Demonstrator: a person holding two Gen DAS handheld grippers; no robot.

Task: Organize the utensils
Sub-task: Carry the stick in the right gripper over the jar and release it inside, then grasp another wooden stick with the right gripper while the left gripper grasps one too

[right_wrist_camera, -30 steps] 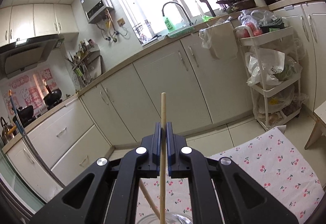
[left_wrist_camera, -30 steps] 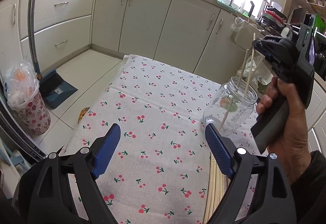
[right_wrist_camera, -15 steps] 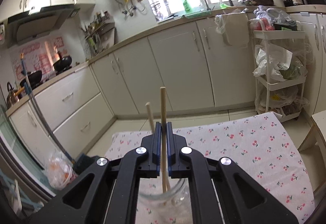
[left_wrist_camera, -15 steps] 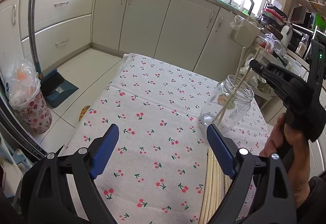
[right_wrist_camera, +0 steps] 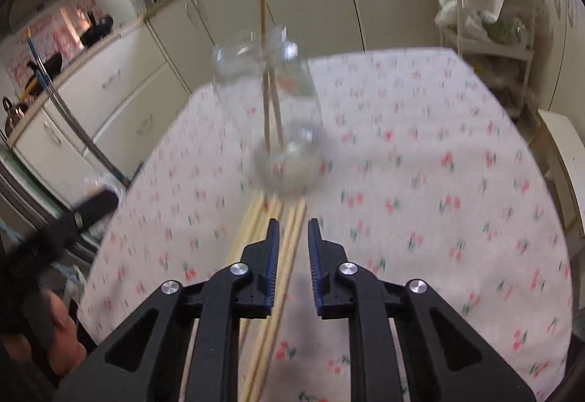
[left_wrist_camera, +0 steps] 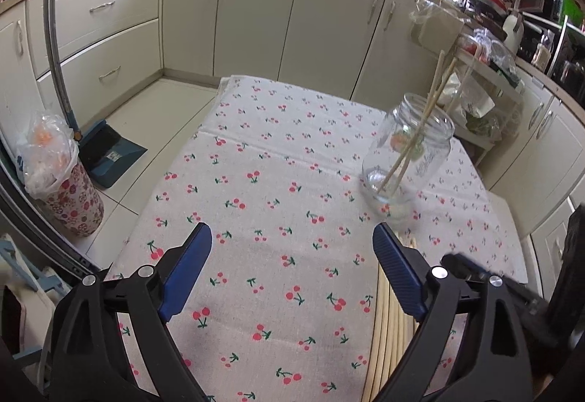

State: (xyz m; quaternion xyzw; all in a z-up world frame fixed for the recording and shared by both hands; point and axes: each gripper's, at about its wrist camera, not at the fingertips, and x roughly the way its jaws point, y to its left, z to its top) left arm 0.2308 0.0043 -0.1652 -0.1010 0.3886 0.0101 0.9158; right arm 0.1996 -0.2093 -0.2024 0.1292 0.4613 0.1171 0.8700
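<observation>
Embossed lettering on glass jar (left_wrist_camera: 409,149) unreadable, two chopsticks (left_wrist_camera: 420,131) inside

The left gripper (left_wrist_camera: 292,248) is a black plastic frame of two triangular, cut-out arms, each ending in a flat blue ribbed pad and pinned with round silver screw heads. The right gripper (right_wrist_camera: 293,237) is built the same way: black open-frame arms, four silver screws in a row, and blue toothed pads lining the inner faces of its jaws. Left of the right gripper, a hand (right_wrist_camera: 62,336) grips a black handle.
</observation>
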